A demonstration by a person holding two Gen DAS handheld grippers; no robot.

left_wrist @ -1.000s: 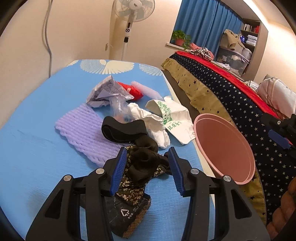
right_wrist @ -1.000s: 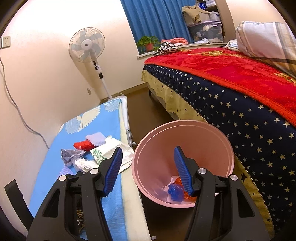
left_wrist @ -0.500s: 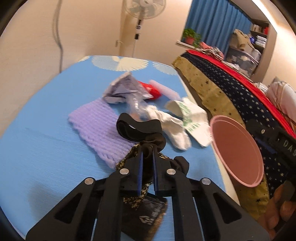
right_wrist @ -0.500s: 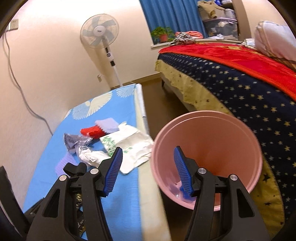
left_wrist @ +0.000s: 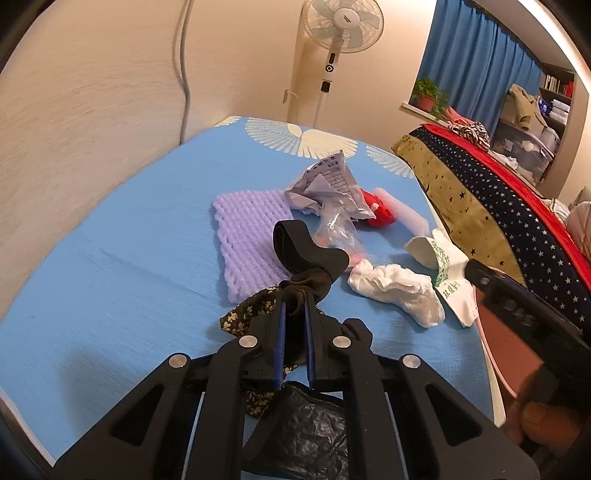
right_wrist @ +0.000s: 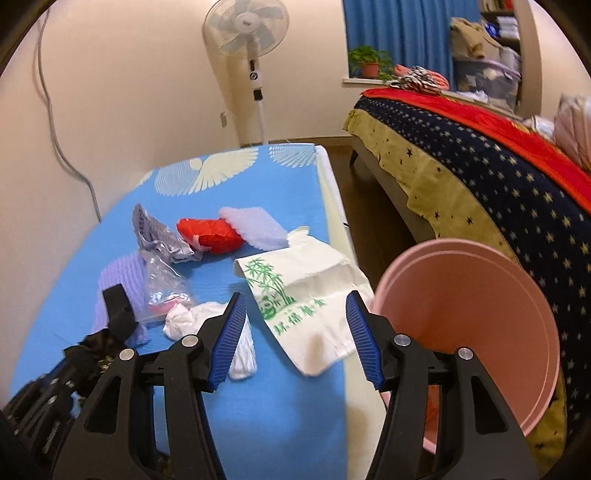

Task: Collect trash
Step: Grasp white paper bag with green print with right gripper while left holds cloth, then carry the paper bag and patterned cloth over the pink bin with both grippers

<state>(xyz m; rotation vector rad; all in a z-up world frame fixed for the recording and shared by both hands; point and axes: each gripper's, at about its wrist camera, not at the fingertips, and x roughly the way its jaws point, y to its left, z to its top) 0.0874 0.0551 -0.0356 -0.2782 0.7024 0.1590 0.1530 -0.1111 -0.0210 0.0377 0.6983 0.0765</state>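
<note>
On the blue table my left gripper is shut on a dark cloth with a black band; a floral wrapper and a black plastic bag lie under it. My right gripper hangs open with nothing between its fingers, above a white bag with green bamboo print. To its right stands the pink bin, tilted toward me. A crumpled white tissue lies by the right gripper's left finger.
More litter lies further back: a purple foam net, grey crumpled paper, a clear plastic bag, a red wrapper and white foam. A star-patterned bed flanks the bin. A standing fan is behind the table.
My left gripper's jaws have shut on the dark cloth. My right gripper has swung left, from over the bin's mouth to above the white printed bag on the table.
</note>
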